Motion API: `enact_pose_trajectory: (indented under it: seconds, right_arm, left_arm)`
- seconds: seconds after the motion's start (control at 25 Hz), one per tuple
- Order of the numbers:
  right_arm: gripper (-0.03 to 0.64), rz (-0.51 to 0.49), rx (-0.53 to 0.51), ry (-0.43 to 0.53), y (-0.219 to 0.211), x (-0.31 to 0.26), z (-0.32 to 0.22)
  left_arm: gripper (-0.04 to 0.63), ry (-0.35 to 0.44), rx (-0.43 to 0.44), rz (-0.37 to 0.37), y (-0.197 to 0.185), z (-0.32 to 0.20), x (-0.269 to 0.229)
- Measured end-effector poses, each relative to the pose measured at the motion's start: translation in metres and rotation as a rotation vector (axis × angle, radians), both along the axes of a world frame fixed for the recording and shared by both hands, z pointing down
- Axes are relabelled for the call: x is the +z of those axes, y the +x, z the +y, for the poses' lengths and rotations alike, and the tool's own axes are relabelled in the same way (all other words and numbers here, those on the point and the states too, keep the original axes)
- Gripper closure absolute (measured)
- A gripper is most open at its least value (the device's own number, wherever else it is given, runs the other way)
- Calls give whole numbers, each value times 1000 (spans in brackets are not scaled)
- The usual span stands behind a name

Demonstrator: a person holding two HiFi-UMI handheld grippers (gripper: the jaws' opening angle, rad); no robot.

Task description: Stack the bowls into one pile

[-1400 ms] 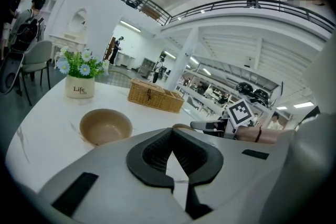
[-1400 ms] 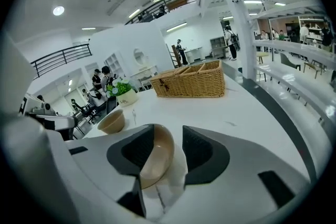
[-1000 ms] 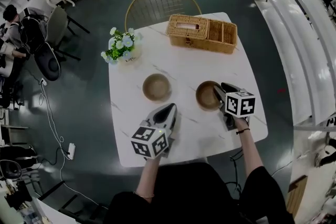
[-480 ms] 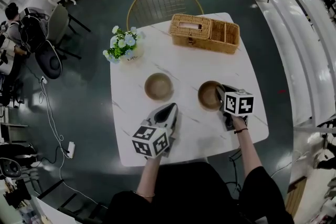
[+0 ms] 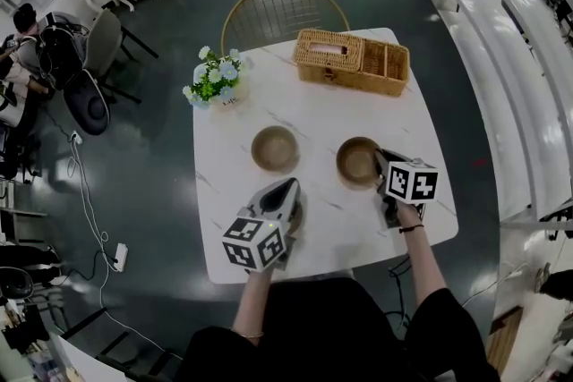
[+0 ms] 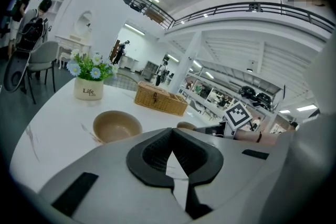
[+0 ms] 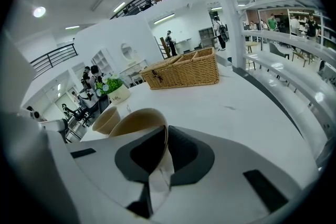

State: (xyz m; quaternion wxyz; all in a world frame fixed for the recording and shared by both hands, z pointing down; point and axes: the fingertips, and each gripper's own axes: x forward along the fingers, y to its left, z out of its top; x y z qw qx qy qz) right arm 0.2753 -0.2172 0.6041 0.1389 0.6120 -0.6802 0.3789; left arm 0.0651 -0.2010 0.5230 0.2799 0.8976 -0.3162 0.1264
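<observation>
Two tan bowls stand on the white marble table (image 5: 313,112): the left bowl (image 5: 274,148) (image 6: 116,126) (image 7: 106,119) and the right bowl (image 5: 358,161) (image 7: 137,120). My right gripper (image 5: 380,164) (image 7: 165,139) is at the right bowl's near right rim. Its jaws are closing, with the rim's wall pinched between the pads. My left gripper (image 5: 285,188) (image 6: 172,157) rests low over the table in front of the left bowl, apart from it, its jaws together and holding nothing.
A wicker basket (image 5: 351,60) sits at the table's far right and a small flower pot (image 5: 215,78) at its far left. A gold wire chair (image 5: 285,9) stands behind the table. Bare tabletop lies between the bowls and the basket.
The right gripper's jaws have come together onto the right bowl's rim. Both hands have stayed where they were.
</observation>
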Motion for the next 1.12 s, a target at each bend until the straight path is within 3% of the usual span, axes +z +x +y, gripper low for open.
enact_pose_trajectory:
  seconds: [0.6,1.12]
  right_arm:
    - [591,-51,-87,71,-47,-39,8]
    - [591,-102,-255,114,-123,-62,7]
  left_arm:
    - [581,60,-115,11,-51,8,-22]
    - [580,70,-237,6,-110,20,-25]
